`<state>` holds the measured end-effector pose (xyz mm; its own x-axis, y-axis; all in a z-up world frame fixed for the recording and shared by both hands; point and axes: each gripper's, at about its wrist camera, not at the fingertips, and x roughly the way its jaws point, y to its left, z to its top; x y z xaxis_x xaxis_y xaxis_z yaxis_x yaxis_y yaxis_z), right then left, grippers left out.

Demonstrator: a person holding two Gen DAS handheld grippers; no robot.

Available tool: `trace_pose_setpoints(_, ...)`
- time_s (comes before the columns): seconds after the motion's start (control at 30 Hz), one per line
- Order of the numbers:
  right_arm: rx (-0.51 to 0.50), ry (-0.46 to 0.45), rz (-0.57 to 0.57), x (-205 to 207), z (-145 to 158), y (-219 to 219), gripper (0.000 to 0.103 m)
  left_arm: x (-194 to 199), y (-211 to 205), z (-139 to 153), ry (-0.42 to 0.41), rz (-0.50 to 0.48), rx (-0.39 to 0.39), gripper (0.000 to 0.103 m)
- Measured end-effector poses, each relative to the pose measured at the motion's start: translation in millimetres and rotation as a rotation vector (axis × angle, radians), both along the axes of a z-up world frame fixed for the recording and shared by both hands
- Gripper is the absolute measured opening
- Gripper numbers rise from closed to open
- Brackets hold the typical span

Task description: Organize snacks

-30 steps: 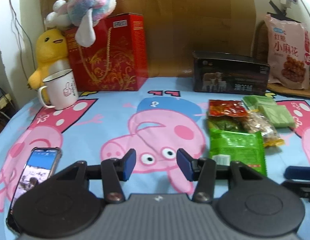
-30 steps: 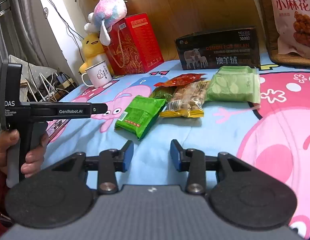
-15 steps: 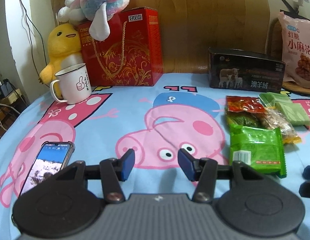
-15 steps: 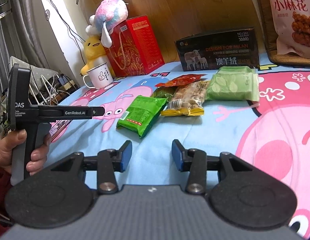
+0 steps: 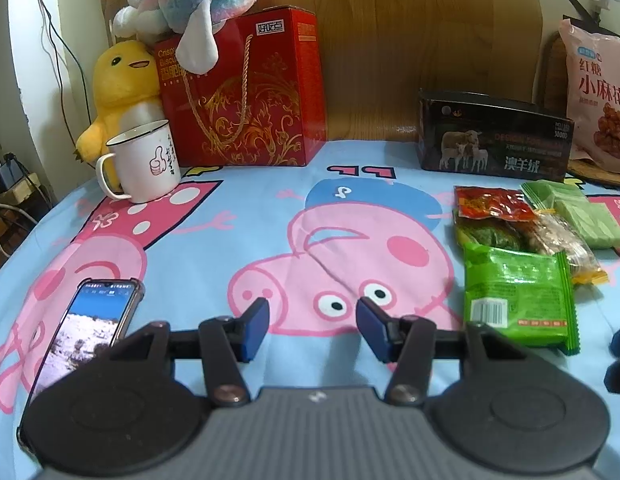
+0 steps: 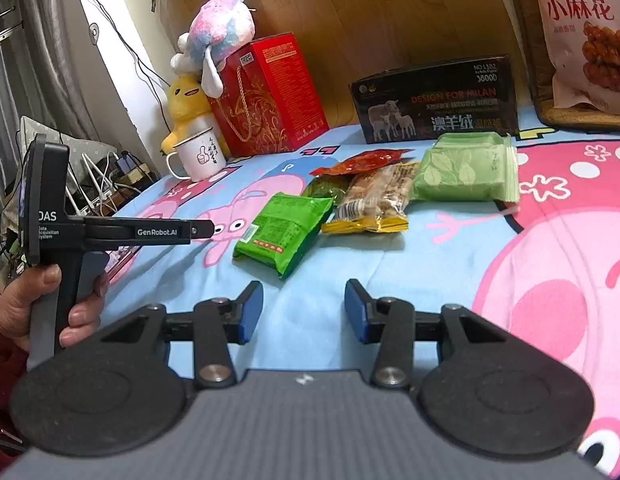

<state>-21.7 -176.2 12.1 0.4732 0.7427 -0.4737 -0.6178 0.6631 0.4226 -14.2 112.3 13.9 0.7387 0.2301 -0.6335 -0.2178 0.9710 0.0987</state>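
My left wrist camera sits just behind my left fingers [image 5: 257, 330], low over the bedsheet [image 5: 238, 240], facing the wooden headboard [image 5: 409, 40]; the bright green snack packet [image 5: 517, 296] lies near, to the right of my fingertips. My right wrist camera looks from further right, angled leftward past my right fingers [image 6: 252, 308]. Both share that packet [image 6: 286, 228], the red gift box [image 5: 246, 92] [image 6: 270, 92] and the mug [image 5: 144, 162] [image 6: 198, 154]

Snack packets [image 6: 365, 200] lie clustered flat on the bedsheet [image 6: 449, 248] — green, red, yellow.
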Motion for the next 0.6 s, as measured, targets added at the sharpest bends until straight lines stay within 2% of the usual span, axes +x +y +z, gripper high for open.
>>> trace_pose_setpoints(0.6,0.011,0.005,0.0,1.4,1.3,1.2,0.051,8.4,1.4,-4.5,0.015,-0.018,-0.02,0.052)
